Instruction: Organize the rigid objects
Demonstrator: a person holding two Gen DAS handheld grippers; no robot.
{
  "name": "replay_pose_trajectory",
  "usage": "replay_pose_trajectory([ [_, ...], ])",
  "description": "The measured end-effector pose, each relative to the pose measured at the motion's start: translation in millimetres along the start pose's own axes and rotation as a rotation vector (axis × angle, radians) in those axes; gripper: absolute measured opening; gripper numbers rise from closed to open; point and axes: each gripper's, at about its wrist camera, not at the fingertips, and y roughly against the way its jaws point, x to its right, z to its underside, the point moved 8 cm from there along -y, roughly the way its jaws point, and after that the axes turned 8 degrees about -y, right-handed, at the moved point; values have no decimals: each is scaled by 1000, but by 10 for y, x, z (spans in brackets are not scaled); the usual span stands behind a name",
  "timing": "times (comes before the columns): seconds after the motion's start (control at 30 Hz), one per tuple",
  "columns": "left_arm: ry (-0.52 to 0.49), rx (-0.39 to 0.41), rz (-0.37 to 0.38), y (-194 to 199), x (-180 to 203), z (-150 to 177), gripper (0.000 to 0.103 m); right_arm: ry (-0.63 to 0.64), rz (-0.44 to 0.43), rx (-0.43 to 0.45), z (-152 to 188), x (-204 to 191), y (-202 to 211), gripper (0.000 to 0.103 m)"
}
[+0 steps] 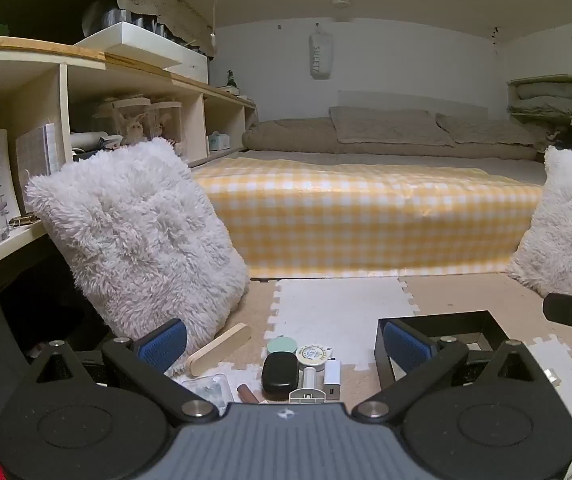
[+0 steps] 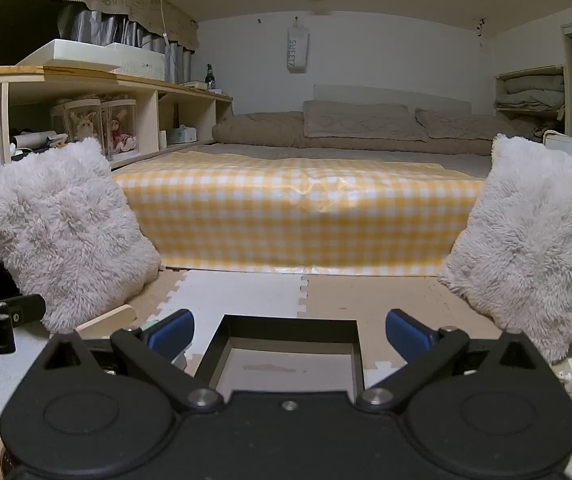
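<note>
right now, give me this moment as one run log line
left gripper: open, empty, above small items | right gripper: open, empty, over black tray | tray: nothing in it | stage: no item picked up yet

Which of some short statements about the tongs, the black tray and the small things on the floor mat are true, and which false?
1. Both tongs, left and right, are open and empty. True.
2. The black tray already holds several items. False: it is empty.
3. The black case lies on the mat among the small items. True.
4. The wooden stick lies inside the tray. False: it lies on the mat beside the left fluffy cushion.
</note>
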Motion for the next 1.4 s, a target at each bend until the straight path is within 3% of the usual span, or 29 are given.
replay_pose_trajectory([
  [1.4, -1, -2, 0, 1, 2, 1, 103, 5, 2, -2, 6, 1, -13, 103],
])
